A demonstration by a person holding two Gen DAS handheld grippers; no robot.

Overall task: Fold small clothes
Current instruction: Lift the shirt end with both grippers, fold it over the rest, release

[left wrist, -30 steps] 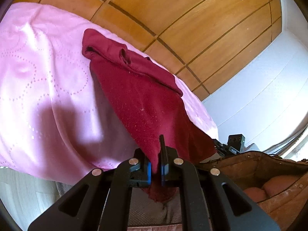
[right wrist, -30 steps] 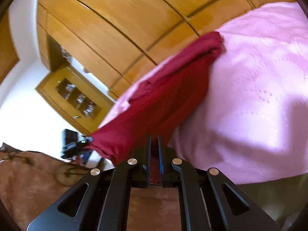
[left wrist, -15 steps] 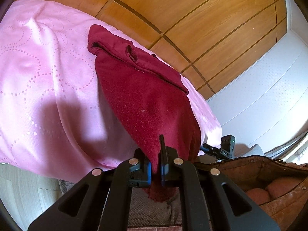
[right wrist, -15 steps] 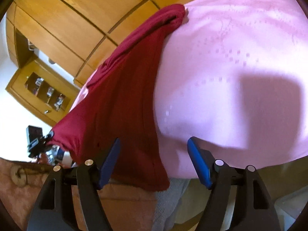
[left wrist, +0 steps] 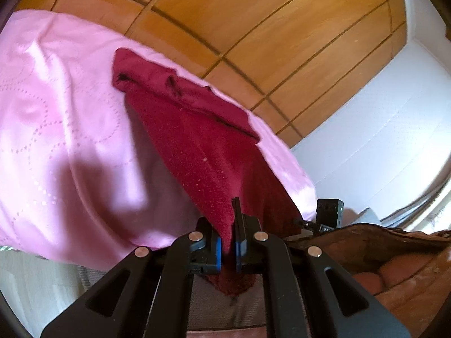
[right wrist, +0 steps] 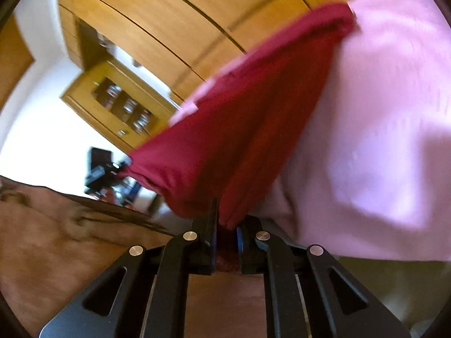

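Note:
A dark red garment lies on the pink bedsheet and hangs over its near edge. My left gripper is shut on the lower hem, with cloth bunched between the blue pads and a tail hanging below. In the right wrist view the same garment stretches from the sheet down to my right gripper. Its jaws are closing, and the pads pinch a fold of the red cloth between them. This view is blurred by motion.
Wooden wardrobe panels rise behind the bed. A brown leather cushion sits at the lower right, with a black device beside the garment's corner. The right wrist view holds a glass-fronted cabinet and brown upholstery.
My right gripper let go of the garment, opened wide beside its hanging edge, then closed on the red cloth again. My left gripper kept its hold throughout.

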